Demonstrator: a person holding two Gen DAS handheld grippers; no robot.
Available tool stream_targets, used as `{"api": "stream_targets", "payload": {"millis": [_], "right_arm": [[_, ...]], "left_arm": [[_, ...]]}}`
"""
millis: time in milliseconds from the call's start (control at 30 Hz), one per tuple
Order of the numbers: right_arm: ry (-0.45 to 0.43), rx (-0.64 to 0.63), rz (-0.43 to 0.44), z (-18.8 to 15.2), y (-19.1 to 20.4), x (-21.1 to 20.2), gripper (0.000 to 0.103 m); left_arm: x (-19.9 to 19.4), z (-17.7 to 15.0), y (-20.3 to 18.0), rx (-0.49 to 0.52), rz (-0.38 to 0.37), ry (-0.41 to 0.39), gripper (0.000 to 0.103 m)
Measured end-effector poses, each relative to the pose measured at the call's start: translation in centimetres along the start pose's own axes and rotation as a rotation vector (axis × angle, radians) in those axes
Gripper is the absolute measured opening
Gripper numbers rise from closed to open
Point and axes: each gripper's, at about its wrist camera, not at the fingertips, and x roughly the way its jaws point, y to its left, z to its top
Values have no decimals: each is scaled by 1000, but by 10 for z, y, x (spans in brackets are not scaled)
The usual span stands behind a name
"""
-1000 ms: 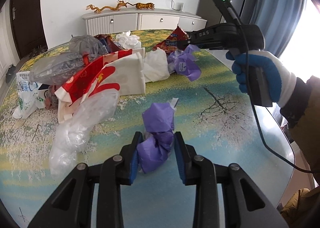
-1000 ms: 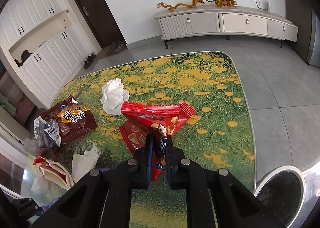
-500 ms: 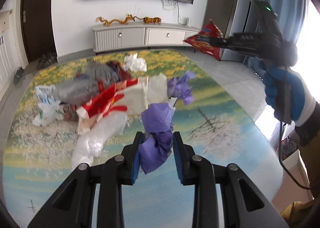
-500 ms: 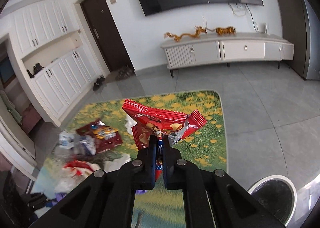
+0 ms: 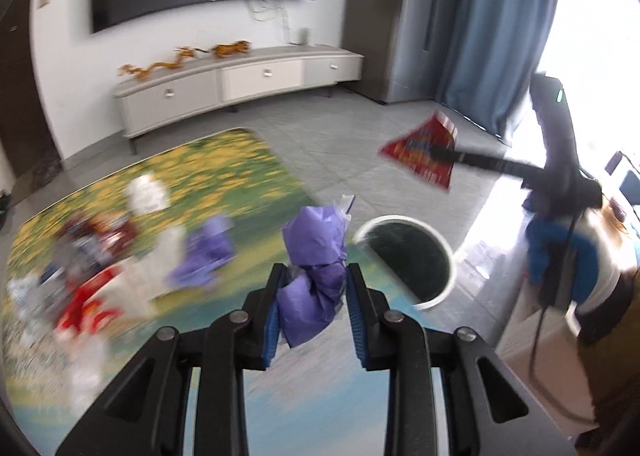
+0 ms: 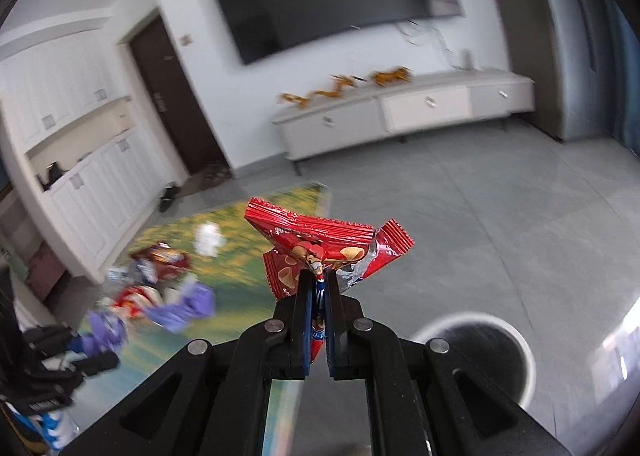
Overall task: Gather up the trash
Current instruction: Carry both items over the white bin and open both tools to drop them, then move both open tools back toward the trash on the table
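My left gripper (image 5: 314, 288) is shut on a crumpled purple wrapper (image 5: 316, 256) and holds it in the air over the table's right edge. A round white-rimmed bin (image 5: 404, 258) with a dark inside stands on the floor just right of it. My right gripper (image 6: 318, 288) is shut on a red snack bag (image 6: 320, 242) and holds it above the floor, left of the same bin (image 6: 474, 356). The red bag also shows in the left wrist view (image 5: 420, 152), high above the bin.
The table (image 5: 240, 176) with a flower and sky print holds a blurred pile of bags and wrappers (image 5: 100, 268), with another purple wrapper (image 5: 204, 256). A long white cabinet (image 5: 240, 84) stands by the far wall. A blue curtain (image 5: 500, 28) hangs at the right.
Both grippers have risen and swung right toward the bin, each carrying its trash. The bin has come into the left wrist view. The trash pile has slid to the left.
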Motion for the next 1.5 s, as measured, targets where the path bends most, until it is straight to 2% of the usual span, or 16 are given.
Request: {"api": "stream_targets", "payload": {"millis": [167, 367, 667, 733, 767, 867, 1100, 1267, 1500], "right_arm": [[68, 94, -78, -30, -62, 8, 5], [166, 197, -142, -59, -126, 38, 6], [249, 260, -203, -78, -167, 76, 9], [262, 263, -221, -82, -170, 81, 13], [268, 264, -229, -82, -171, 82, 18], [271, 263, -251, -84, -168, 83, 27], [248, 263, -297, -78, -160, 69, 27], [186, 268, -301, -66, -149, 46, 29], [66, 255, -272, -41, -111, -2, 35]], "left_arm": [[57, 41, -53, 45, -80, 55, 28], [131, 74, -98, 37, -142, 130, 30], [213, 89, -124, -21, -185, 219, 34], [223, 89, -127, -38, -197, 232, 38], [226, 89, -127, -47, -204, 233, 44], [231, 91, -128, -60, -211, 229, 48], [212, 95, -126, -56, -214, 173, 48], [173, 96, -123, -41, -184, 81, 48], [107, 91, -117, -2, -136, -11, 48]]}}
